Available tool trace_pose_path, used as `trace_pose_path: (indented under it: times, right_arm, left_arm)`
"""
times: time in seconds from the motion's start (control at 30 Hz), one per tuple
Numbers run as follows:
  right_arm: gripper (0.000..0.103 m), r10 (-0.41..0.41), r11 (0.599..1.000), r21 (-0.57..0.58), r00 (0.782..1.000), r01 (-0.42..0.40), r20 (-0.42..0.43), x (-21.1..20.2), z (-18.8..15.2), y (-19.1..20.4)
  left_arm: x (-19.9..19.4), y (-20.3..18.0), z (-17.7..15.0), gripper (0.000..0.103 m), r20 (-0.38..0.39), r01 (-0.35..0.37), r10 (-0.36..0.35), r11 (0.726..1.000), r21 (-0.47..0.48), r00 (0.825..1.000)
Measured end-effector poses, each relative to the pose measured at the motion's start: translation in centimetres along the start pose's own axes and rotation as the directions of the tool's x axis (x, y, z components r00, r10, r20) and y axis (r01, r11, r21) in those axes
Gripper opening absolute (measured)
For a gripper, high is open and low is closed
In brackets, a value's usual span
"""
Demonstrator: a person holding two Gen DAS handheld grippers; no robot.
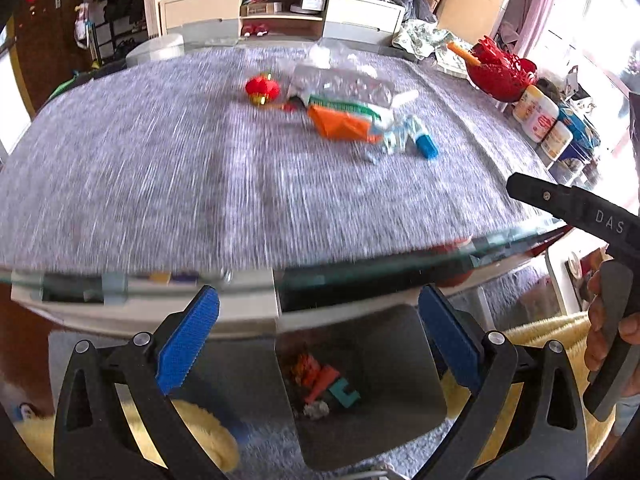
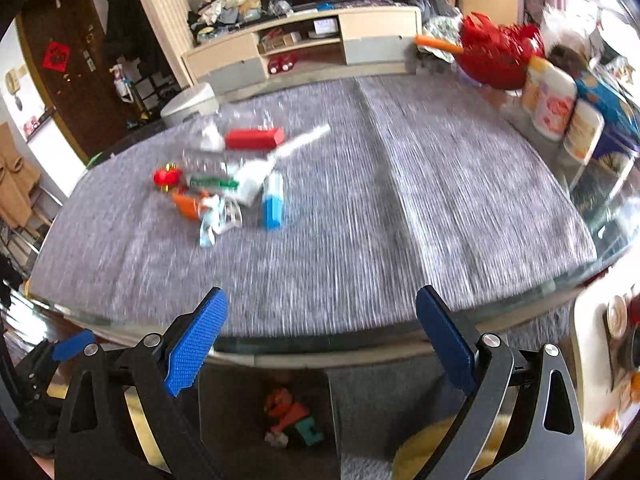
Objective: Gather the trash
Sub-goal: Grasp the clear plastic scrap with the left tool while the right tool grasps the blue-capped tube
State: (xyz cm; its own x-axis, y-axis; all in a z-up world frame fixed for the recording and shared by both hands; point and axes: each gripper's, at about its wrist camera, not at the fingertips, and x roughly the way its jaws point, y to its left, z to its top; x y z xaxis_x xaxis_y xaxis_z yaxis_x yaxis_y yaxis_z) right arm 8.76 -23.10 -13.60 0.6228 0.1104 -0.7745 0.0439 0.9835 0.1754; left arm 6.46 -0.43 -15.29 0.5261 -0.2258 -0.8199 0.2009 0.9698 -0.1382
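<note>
Both our grippers, left (image 1: 318,322) and right (image 2: 320,324), gape wide and empty over the bin (image 1: 400,380) below the glass table edge (image 1: 400,270). Trash pile (image 2: 232,184) sits mid-mat (image 2: 400,220), open cloth all around it.

The tabletop (image 2: 400,220) is covered by a grey woven cloth (image 1: 160,184) under glass. On it a cluster of trash is spread: a red lantern ornament (image 1: 262,89), an orange wrapper (image 1: 340,122), a blue-and-white box (image 2: 273,202), a red box (image 2: 254,138) and clear plastic (image 1: 348,84). Jars (image 2: 554,106) are lined along the right edge.
</note>
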Motion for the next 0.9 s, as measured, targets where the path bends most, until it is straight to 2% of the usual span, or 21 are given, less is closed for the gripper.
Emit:
trace_pose_path:
  times: [0.07,0.13,0.17,0.23,0.3,0.4,0.57,0.77,0.9]
  right_arm:
    - [0.083,0.019,1.0,-0.007,1.0,-0.019,0.001,1.0,1.1,0.4]
    - [0.063,0.053,0.999,-0.006,0.998,-0.053,-0.019,2.3,1.9,0.7]
    - [0.059,0.071,0.997,-0.004,0.997,-0.071,-0.03,3.0,2.3,1.0]
    - [0.041,0.104,0.995,-0.001,0.993,-0.104,-0.051,4.3,2.9,1.3]
    - [0.033,0.113,0.994,-0.004,0.992,-0.113,-0.059,5.3,3.3,1.7]
    - [0.029,0.115,0.993,-0.015,0.992,-0.116,-0.059,6.4,4.2,2.5]
    - [0.028,0.081,0.996,-0.04,0.995,-0.084,-0.064,7.9,5.3,3.1]
    - [0.026,0.052,0.997,-0.044,0.995,-0.056,-0.088,9.8,5.6,2.6]
    - [0.022,0.035,0.998,-0.045,0.997,-0.039,-0.07,10.4,6.3,1.8]
  left_arm:
    - [0.5,-0.1,1.2,0.095,0.012,-0.001,0.001,1.0,0.006,1.0]
    - [0.9,-0.2,1.9,0.095,0.017,0.003,-0.003,1.0,0.009,1.0]
    - [1.1,-0.3,2.2,0.095,0.019,0.007,-0.007,1.0,0.01,1.0]
    - [1.6,-0.7,2.8,0.095,0.019,0.017,-0.017,1.0,0.021,1.0]
    - [1.9,-1.0,3.2,0.094,0.015,0.027,-0.028,0.999,0.031,1.0]
    - [2.7,-1.6,4.0,0.091,0.01,0.049,-0.049,0.998,0.044,0.999]
    - [3.9,-2.1,5.0,0.087,0.002,0.062,-0.062,0.997,0.046,0.998]
    - [5.6,-2.0,6.0,0.081,-0.017,0.089,-0.088,0.996,0.031,0.996]
    - [7.0,-2.3,7.0,0.08,-0.023,0.106,-0.105,0.994,0.03,0.994]
